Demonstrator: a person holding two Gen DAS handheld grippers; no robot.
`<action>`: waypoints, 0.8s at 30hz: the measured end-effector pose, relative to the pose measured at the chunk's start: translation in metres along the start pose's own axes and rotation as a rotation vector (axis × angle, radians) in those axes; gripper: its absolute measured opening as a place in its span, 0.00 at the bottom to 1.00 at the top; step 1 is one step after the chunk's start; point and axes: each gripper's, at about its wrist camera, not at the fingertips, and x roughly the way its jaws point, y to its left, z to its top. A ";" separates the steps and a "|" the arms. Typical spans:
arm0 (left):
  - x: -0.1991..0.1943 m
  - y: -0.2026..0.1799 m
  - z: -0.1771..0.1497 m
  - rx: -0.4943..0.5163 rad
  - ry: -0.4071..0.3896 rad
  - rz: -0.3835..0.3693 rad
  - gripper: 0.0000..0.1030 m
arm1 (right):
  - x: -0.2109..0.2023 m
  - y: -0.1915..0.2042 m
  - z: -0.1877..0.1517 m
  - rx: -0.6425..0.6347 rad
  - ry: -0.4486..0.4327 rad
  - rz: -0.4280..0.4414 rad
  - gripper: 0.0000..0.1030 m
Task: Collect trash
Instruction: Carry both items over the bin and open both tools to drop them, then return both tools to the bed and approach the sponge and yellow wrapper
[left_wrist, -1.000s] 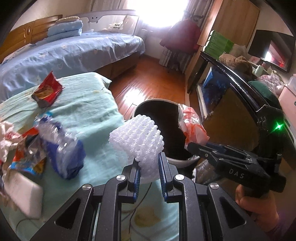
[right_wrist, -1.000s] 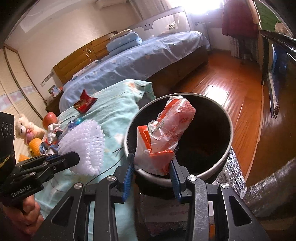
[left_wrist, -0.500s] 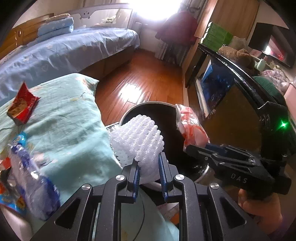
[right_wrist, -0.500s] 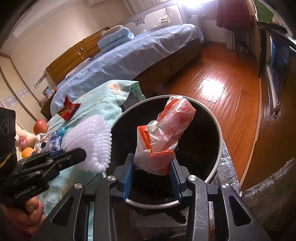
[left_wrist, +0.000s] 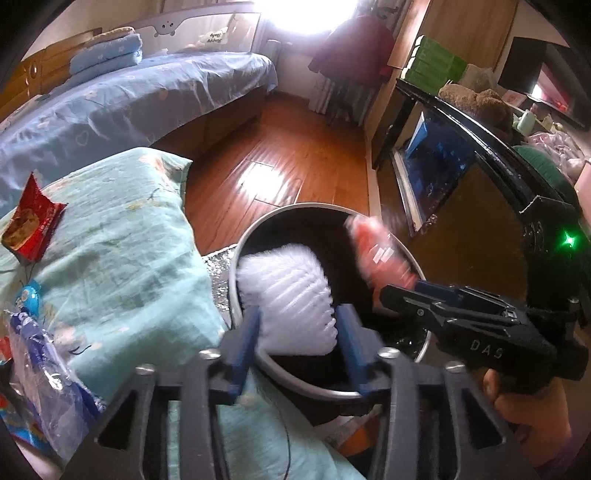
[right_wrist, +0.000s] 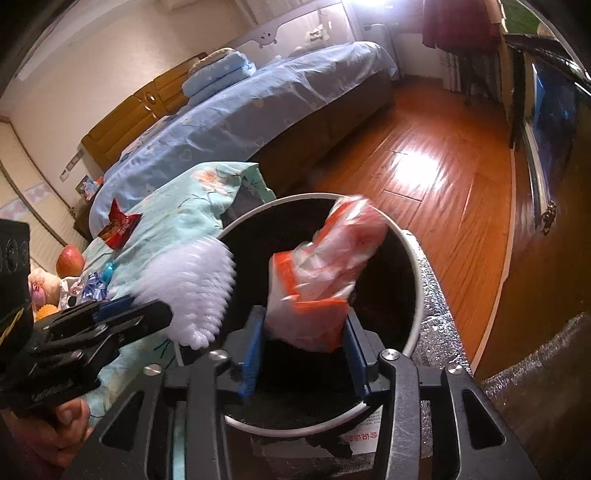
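Sunlight falls on a brown wood floor (left_wrist: 280, 147) between a big blue bed (right_wrist: 258, 99) and a low bed with a pale green cover (left_wrist: 122, 258). A round black bin (right_wrist: 413, 295) with a white rim stands at the corner of the green cover.

The left gripper (left_wrist: 295, 328) is held over the near edge of the bin. Its jaws are opening, and a white foam net (left_wrist: 291, 295) sits between the blue pads; it looks loose, though the blur makes that hard to tell. The right gripper (right_wrist: 304, 347) is held over the bin too. Its jaws are opening, and an orange and white plastic bag (right_wrist: 325, 277) is seen between them, over the dark inside of the bin.

More trash is left on the green cover: a red snack packet (left_wrist: 31, 225) near its far edge and a squashed clear bottle (left_wrist: 48, 354) with a blue label near its left edge.
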 end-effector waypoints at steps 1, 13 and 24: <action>-0.002 0.001 -0.001 -0.002 -0.002 0.004 0.55 | 0.000 -0.001 0.000 0.008 -0.002 0.001 0.50; -0.075 0.012 -0.065 -0.056 -0.100 0.080 0.58 | -0.020 0.030 -0.021 0.030 -0.073 0.068 0.75; -0.150 0.050 -0.139 -0.177 -0.134 0.157 0.59 | -0.018 0.107 -0.056 -0.067 -0.044 0.169 0.77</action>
